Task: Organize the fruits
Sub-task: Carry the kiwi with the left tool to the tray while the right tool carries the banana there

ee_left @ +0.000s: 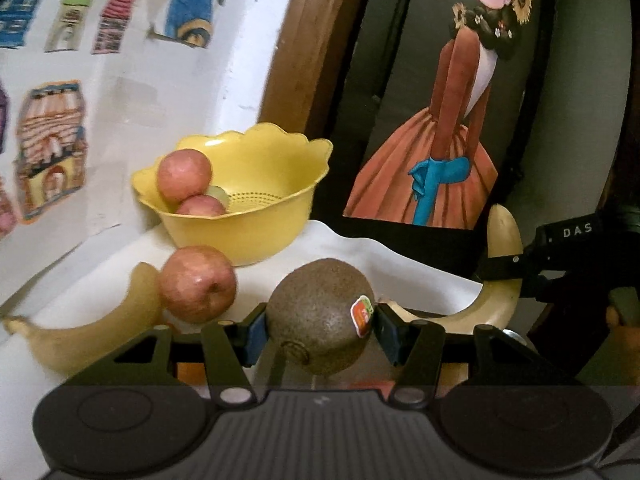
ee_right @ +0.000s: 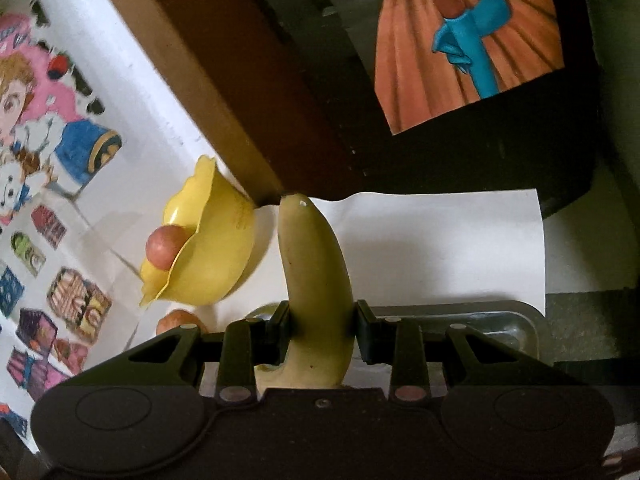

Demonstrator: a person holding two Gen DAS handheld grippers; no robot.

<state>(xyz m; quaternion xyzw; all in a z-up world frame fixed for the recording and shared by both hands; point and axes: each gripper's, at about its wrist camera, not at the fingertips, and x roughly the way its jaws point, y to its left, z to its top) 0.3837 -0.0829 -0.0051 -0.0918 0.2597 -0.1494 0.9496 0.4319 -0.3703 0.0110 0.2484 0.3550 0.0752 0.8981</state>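
Brown kiwi (ee_left: 320, 316) clamped, left jaws | banana (ee_right: 316, 280) clamped, right jaws, stem hidden

Loose apple (ee_left: 197, 285) and banana (ee_left: 86, 336) before half-empty yellow bowl (ee_left: 240, 236).

White wall (ee_left: 132, 92) with cartoon stickers (ee_left: 50, 148); brown wooden frame (ee_left: 296, 52) beside dark painting (ee_left: 444, 120).

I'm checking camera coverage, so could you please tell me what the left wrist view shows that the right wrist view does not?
Only the left wrist view shows the kiwi held in the left tongs and a second banana lying on the cloth.

Only the right wrist view shows a metal tray and the right tongs gripping their banana up close.

Both show the yellow bowl holding apples, and that held banana.
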